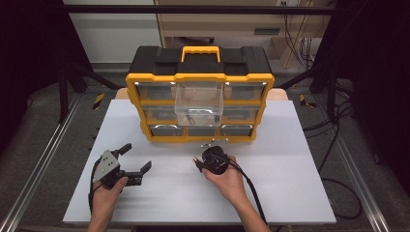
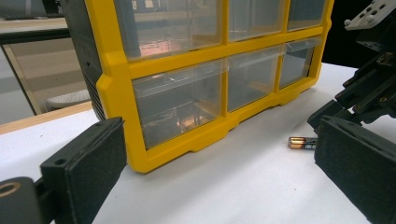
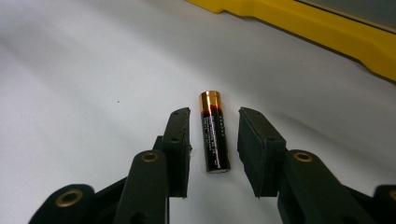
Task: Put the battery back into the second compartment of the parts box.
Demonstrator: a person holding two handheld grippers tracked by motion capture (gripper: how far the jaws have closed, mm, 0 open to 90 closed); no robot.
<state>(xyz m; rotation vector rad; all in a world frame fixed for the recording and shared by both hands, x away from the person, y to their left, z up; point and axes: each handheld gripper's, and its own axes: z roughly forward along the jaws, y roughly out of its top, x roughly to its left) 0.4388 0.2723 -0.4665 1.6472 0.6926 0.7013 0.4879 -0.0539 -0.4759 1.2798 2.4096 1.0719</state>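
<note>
Right now the battery (image 3: 215, 132) lies flat on the white desk (image 3: 84, 79) squarely between the right gripper (image 3: 214, 154)'s part-open jaws, its long axis running along them, not yet pinched, while the left gripper (image 1: 136, 158) hangs wide open and empty, farther off.

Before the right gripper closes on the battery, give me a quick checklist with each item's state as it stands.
1. Battery lies between the right gripper's fingers: ok.
2. Fingers not yet pressing the battery, gaps on both sides: ok.
3. Battery flat on the white table: ok.
4. Left gripper open and away from the battery: ok.
5. Clear drawer of the yellow organizer pulled out: ok.
6. Room left in that drawer: cannot tell.
</note>
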